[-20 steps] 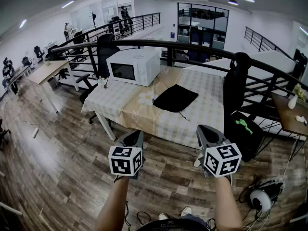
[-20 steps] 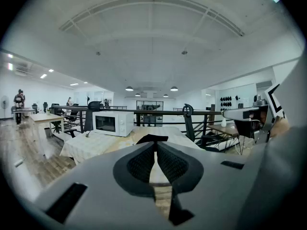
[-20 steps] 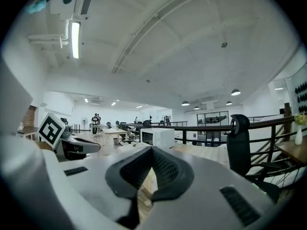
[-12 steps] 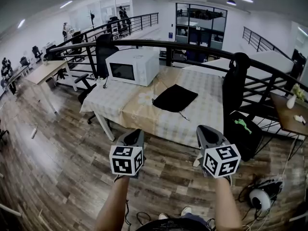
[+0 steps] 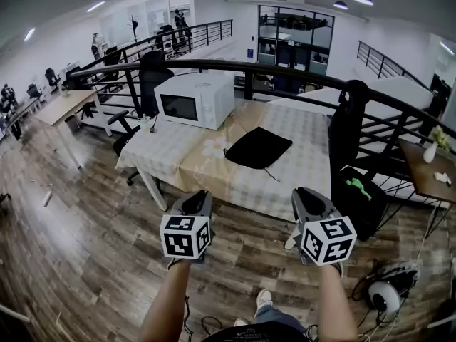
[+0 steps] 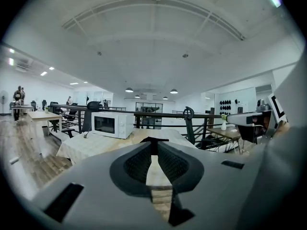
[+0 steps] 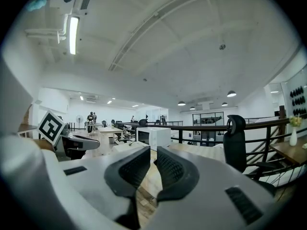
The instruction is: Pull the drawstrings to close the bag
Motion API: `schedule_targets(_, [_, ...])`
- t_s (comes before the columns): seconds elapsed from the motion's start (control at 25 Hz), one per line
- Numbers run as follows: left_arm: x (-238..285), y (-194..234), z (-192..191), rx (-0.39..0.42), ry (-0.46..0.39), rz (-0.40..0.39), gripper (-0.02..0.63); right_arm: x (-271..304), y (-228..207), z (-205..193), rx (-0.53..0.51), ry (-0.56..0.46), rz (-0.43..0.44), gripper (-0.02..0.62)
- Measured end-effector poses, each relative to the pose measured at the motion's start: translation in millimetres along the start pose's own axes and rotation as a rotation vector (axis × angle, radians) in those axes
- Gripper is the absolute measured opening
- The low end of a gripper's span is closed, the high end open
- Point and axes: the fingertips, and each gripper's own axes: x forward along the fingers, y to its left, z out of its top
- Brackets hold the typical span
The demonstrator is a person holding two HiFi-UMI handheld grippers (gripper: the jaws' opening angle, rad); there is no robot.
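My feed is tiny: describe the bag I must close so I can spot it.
Find the long table with the checked cloth beside the black railing. Right of the white microwave oven, the flat black fabric bag lies mid-table, the only black thing lying on the cloth.

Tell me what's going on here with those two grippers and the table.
A person holds a gripper in each hand, standing short of the table. The left gripper and right gripper are both shut, with nothing between their fingers. The black bag lies on the checked cloth beside a white microwave. Neither gripper touches it, so the drawstring pull has not begun.
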Motion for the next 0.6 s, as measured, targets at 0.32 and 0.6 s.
schedule_targets(0.32, [27,4,2,-0.002,0.012,-0.014,0.101,25,-13,-4,0.017,0.005,0.007,0.072])
schedule_targets(0.6, [61,15,7,-0.001,0.023,-0.005,0.13,60,-28,-3,0.02,0.005,0.029,0.1])
